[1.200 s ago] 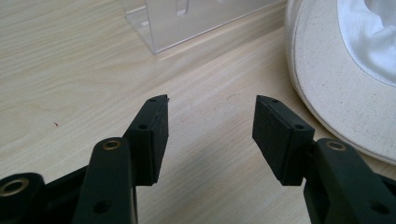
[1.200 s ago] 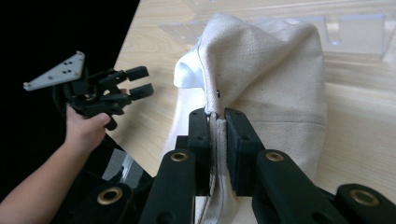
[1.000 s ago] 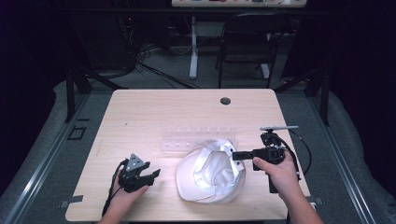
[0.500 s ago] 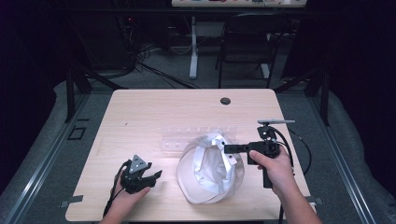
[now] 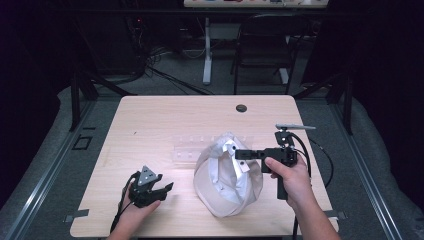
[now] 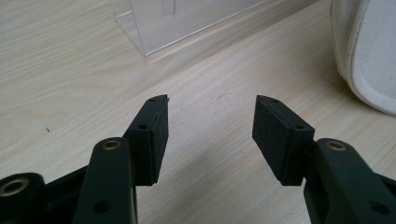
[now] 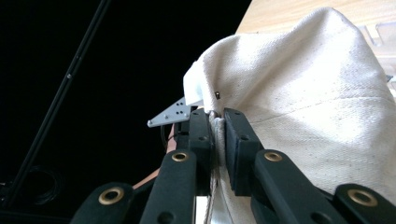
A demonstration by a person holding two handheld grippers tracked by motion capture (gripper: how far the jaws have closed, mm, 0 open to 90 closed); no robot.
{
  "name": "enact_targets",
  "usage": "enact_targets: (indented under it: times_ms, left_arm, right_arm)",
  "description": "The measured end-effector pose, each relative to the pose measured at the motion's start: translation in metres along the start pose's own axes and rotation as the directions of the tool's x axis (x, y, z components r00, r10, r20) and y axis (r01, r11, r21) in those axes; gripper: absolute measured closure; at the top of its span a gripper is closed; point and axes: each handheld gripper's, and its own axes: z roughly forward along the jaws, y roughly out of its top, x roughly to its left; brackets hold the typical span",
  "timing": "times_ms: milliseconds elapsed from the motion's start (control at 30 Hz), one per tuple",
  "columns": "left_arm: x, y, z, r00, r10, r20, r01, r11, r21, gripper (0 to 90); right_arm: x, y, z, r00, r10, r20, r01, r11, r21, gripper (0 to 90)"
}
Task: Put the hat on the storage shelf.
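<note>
A cream canvas cap (image 5: 225, 175) is lifted at one side over the middle of the wooden table (image 5: 150, 120). My right gripper (image 5: 239, 154) is shut on its edge; in the right gripper view the pads (image 7: 236, 135) pinch a seam of the cap (image 7: 308, 93). My left gripper (image 5: 167, 189) rests near the front left of the table, open and holding nothing. In the left gripper view its jaws (image 6: 210, 126) stand apart over bare wood, with the cap (image 6: 369, 51) to the right.
A clear plastic tray (image 5: 200, 147) lies flat on the table just behind the cap; its corner (image 6: 187, 18) appears ahead of the left gripper. A round cable hole (image 5: 241, 108) sits near the far edge. Chair and desk legs stand beyond the table.
My right gripper has risen a little and drawn the cap's edge up, so the cap stands taller and more bunched. The left gripper has stayed put.
</note>
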Motion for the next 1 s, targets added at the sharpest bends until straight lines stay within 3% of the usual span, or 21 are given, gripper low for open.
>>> enact_targets:
  times_ms: [367, 733, 1000]
  left_arm:
    - [-0.001, 0.001, -0.001, 0.9999, -0.006, 0.008, 0.007, 0.9998, -0.016, 46.4]
    - [-0.001, 0.003, -0.002, 0.9993, -0.025, 0.026, 0.026, 0.9995, -0.02, 46.5]
    - [-0.005, 0.01, -0.007, 0.9973, -0.045, 0.058, 0.048, 0.9975, -0.051, 45.3]
  right_arm:
    - [0.004, 0.005, -0.021, 1.0, 0.008, 0.002, -0.008, 0.995, -0.1, 82.3]
    - [0.008, 0.015, -0.029, 1.0, 0.002, 0.007, -0.001, 0.988, -0.154, 82.3]
    - [0.017, 0.025, -0.029, 0.9998, -0.012, 0.013, 0.014, 0.986, -0.168, 82.3]
